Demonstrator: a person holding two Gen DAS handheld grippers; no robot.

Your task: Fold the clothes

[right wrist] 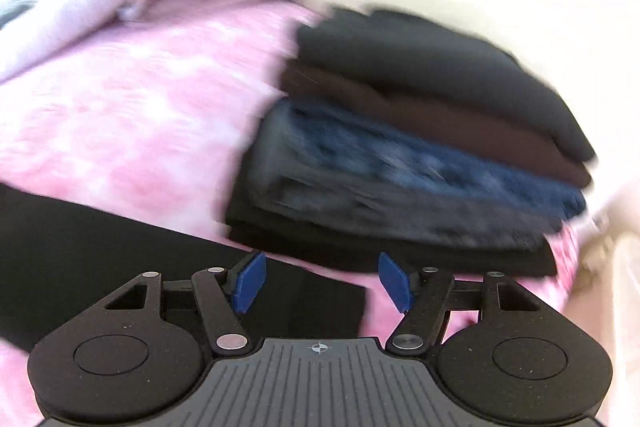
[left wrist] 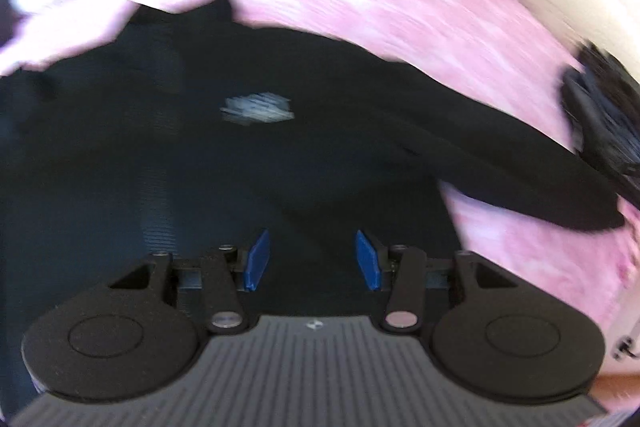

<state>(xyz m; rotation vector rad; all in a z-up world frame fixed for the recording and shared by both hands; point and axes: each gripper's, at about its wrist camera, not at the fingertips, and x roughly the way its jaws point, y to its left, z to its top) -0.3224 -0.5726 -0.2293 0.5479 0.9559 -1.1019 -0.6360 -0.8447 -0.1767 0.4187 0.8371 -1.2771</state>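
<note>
My left claw (left wrist: 312, 259), blue pads parted with nothing between them, hangs over a dark navy knit garment (left wrist: 168, 163) that fills the centre and left of the left wrist view, a small pale label (left wrist: 256, 110) showing mid-frame. One black sleeve-like flap (left wrist: 500, 163) trails toward the right edge across the pink-and-white mottled bedspread (left wrist: 420, 23). My right claw (right wrist: 322, 281) is likewise released and grasps nothing; a strip of the same dark cloth (right wrist: 120, 251) lies under its left pad in the lower left of the right wrist view. Beyond it, centre right, stands a neat stack of folded clothes (right wrist: 420, 147): black on top, brown beneath, then mottled blue and grey-black layers. No basket or bin shows in either view; the stack sits directly on the bedspread. Both views are smeared. In my judgement the fold goes best if each claw pinches a single edge of the garment, near a corner, and the two carry it over together so the flap lands square.
</note>
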